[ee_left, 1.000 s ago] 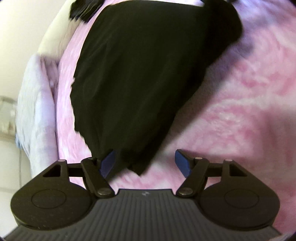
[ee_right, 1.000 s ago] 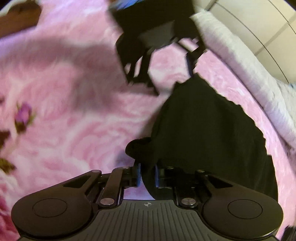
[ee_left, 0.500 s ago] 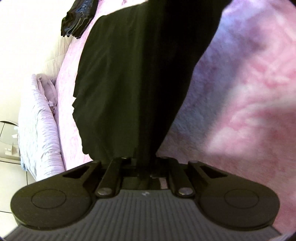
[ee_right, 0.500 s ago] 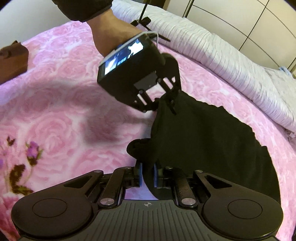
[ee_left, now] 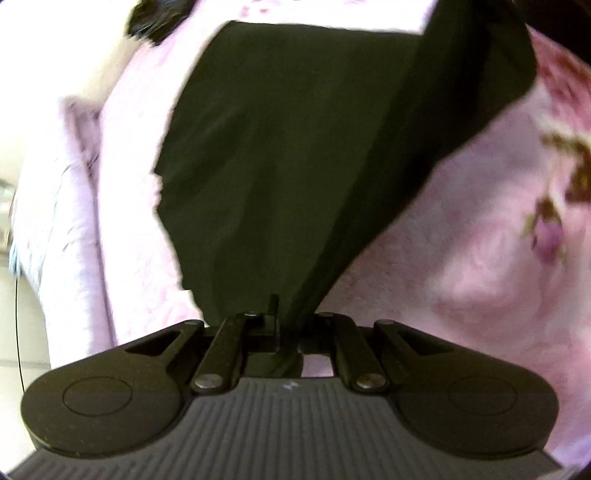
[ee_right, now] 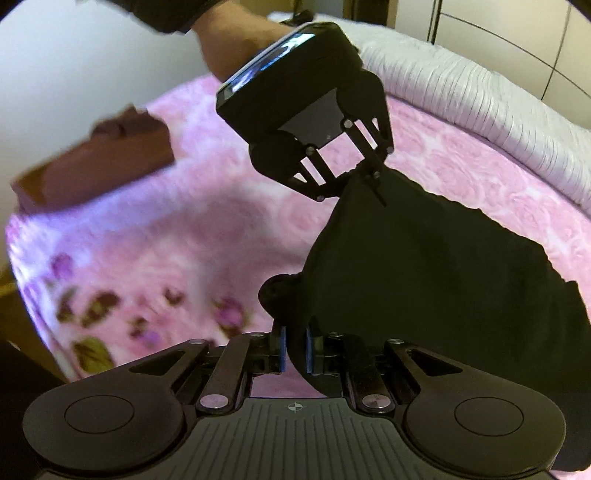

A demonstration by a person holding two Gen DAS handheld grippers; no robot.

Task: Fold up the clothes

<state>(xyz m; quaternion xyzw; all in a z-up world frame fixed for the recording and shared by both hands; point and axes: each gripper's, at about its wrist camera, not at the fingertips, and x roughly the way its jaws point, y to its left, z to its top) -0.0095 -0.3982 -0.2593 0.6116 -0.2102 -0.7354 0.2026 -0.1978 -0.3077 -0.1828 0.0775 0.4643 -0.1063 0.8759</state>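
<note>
The left gripper pinches the black garment (draped across a pink blanket).

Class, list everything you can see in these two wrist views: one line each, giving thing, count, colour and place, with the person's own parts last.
black garment: one, black, partly lifted off the blanket, pinched at two corners
blanket: one, pink with rose pattern and purple flowers, covering the bed
quilted cover: one, pale lilac, along the far edge of the bed
brown folded item: one, brown, on the blanket at the left of the right wrist view
dark bundle: one, black, top left of the left wrist view, too blurred to identify
cupboard doors: white, behind the bed
left gripper: one, black, shut on the black garment
right gripper: one, black, blue-padded fingers, shut on the black garment
hand: one, holding the left gripper
</note>
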